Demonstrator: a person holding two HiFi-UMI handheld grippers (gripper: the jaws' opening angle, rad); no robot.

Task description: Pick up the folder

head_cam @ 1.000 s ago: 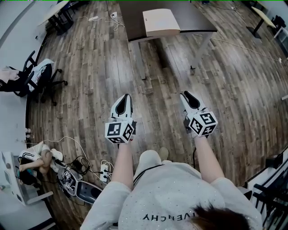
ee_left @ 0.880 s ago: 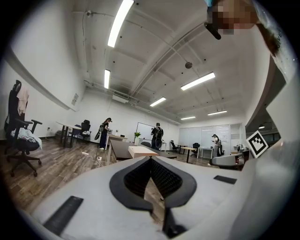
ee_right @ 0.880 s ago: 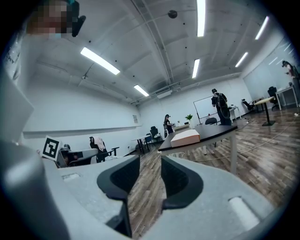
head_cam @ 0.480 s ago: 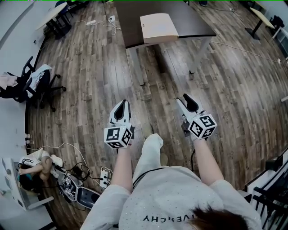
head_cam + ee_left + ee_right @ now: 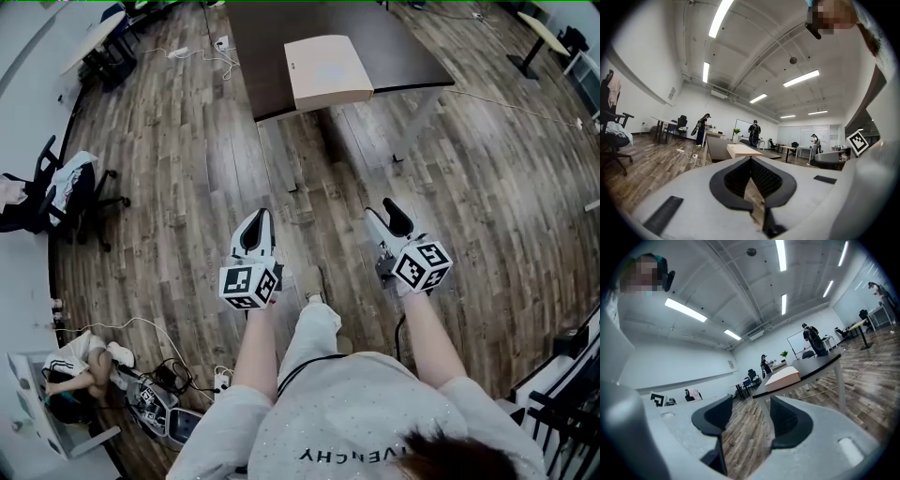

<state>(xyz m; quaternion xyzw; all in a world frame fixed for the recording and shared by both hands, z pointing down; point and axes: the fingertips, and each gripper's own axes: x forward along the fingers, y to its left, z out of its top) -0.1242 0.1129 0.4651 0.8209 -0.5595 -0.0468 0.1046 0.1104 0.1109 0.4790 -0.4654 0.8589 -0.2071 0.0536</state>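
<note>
Currently the folder [image 5: 328,72] lies flat on the dark counter [image 5: 412,42], at its near edge and possibly just overhanging it, far from both claws. Left claw [image 5: 751,160]: clenched, tips meeting, nothing in it. Right claw [image 5: 750,404]: released, jaws just been opening, nothing between them.

Handling, judged: thick tan slab, probably stiff board, moderate weight, smooth cover that could slip. Best hold looks like the near edge, pinched across its thickness, with the second claw steadying a side. The left claw must open first.
</note>
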